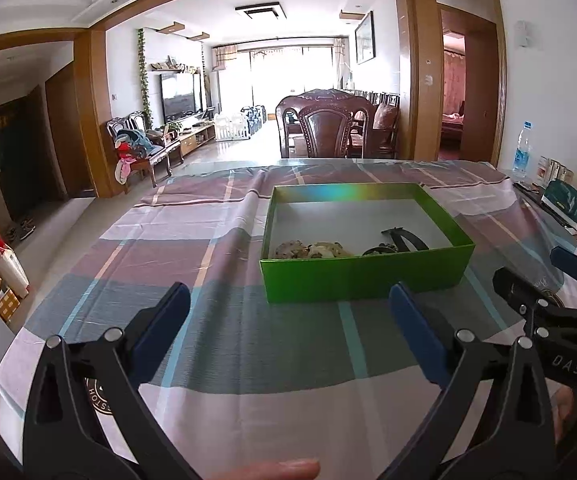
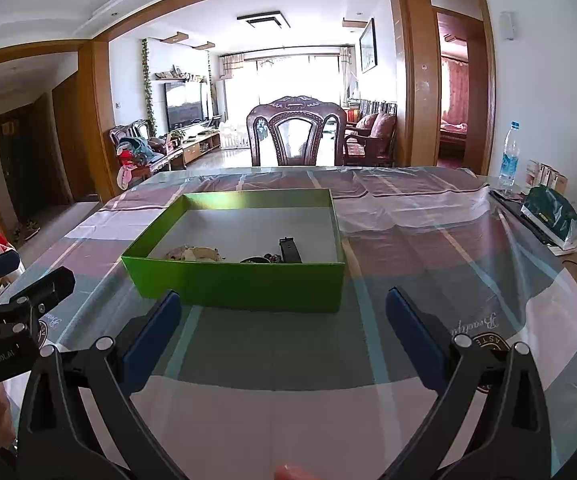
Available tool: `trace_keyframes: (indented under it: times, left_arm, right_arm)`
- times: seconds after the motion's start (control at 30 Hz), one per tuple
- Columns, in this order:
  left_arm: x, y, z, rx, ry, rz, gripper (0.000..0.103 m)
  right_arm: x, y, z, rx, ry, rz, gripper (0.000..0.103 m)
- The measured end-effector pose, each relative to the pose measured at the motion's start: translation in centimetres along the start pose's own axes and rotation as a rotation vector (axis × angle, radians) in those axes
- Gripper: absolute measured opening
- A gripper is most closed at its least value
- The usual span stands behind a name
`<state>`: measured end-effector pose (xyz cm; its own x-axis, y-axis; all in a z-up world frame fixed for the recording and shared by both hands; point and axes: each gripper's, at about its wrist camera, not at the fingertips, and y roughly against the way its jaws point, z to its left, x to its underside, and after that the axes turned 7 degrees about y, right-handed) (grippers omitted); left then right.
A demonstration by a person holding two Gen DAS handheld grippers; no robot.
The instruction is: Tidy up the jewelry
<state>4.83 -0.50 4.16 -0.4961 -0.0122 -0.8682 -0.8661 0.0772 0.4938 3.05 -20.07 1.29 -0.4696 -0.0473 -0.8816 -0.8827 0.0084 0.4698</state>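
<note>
A green open box [image 1: 364, 278] [image 2: 240, 284] rests on the checked tablecloth [image 1: 224, 336]. Inside lie pale beaded jewelry [image 1: 308, 249] [image 2: 194, 253] and dark pieces [image 1: 400, 240] [image 2: 284, 254] near its front wall. My left gripper [image 1: 290, 298] hovers open just short of the box's near left corner, nothing between its blue-padded fingers. My right gripper [image 2: 284, 300] is also open and empty, in front of the box's near wall. Each gripper shows at the edge of the other's view: the right gripper [image 1: 544, 276] and the left gripper [image 2: 24, 272].
A carved wooden chair [image 2: 296, 132] stands behind the table's far edge. At the table's right side are a water bottle [image 2: 509, 156], small cartons [image 2: 544, 178] and a dark green bag [image 2: 552, 216]. A fingertip [image 1: 288, 470] shows at the bottom.
</note>
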Motion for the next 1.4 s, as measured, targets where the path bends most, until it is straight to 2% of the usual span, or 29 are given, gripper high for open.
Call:
trace_keyframes:
  times: [1.4]
  left_arm:
    - [0.1,-0.03,-0.06,-0.001,0.001,0.005,0.099]
  right_arm:
    - [0.06,-0.35,0.11,-0.006,0.005,0.01,0.1]
